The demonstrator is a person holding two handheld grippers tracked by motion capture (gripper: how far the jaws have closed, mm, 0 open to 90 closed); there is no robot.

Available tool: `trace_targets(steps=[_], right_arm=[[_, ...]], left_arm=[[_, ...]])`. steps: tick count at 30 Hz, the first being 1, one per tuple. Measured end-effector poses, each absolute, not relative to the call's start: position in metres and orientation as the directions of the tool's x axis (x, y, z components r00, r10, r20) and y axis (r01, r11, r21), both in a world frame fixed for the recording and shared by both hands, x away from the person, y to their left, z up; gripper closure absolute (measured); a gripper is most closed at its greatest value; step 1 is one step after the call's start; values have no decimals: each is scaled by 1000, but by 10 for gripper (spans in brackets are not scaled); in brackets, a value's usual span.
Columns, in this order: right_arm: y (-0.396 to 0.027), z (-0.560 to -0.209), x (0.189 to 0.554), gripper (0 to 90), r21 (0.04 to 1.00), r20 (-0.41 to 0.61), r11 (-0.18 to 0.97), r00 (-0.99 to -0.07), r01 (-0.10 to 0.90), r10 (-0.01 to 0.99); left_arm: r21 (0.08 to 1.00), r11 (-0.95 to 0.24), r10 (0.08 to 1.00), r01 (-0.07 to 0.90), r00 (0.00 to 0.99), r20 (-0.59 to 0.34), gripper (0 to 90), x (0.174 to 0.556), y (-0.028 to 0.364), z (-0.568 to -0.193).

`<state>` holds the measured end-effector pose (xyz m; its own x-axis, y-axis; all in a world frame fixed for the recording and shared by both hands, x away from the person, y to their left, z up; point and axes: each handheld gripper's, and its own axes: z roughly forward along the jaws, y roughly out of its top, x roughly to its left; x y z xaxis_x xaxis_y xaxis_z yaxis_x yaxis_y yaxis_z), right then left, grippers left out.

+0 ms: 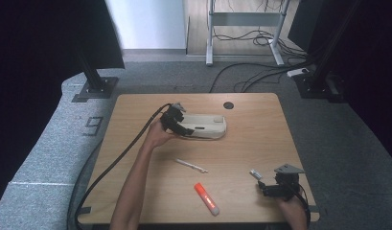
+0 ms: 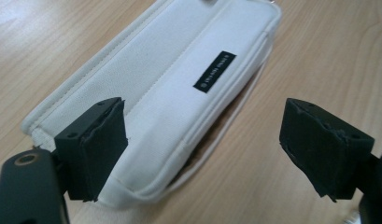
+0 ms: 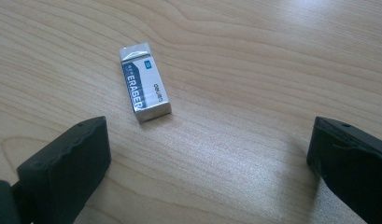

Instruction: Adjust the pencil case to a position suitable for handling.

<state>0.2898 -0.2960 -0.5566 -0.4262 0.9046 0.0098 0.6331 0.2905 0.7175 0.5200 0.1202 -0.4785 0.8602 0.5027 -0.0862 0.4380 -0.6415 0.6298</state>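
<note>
Jaws of left gripper (image 2: 202,149) spread over cream pencil case (image 2: 179,84), right gripper (image 3: 202,163) jaws wide before eraser (image 3: 144,82)

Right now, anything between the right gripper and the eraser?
No. Bare wood separates the right gripper from the eraser, which lies just beyond its open jaws, per the right gripper view.
</note>
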Motion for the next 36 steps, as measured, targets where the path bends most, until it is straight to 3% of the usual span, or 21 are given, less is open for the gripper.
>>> trace_targets(steps=[10, 22, 36], right_arm=[[-296, -557, 290, 0, 718, 10, 290, -426, 633, 905], [-296, -557, 290, 0, 717, 10, 290, -426, 633, 905], [-296, -557, 290, 0, 716, 11, 290, -426, 634, 905]], left_arm=[[590, -672, 504, 447, 860, -78, 154, 528, 121, -508], [602, -674, 497, 427, 866, -58, 220, 497, 133, -511], [618, -647, 554, 447, 832, -22, 505, 464, 156, -512]])
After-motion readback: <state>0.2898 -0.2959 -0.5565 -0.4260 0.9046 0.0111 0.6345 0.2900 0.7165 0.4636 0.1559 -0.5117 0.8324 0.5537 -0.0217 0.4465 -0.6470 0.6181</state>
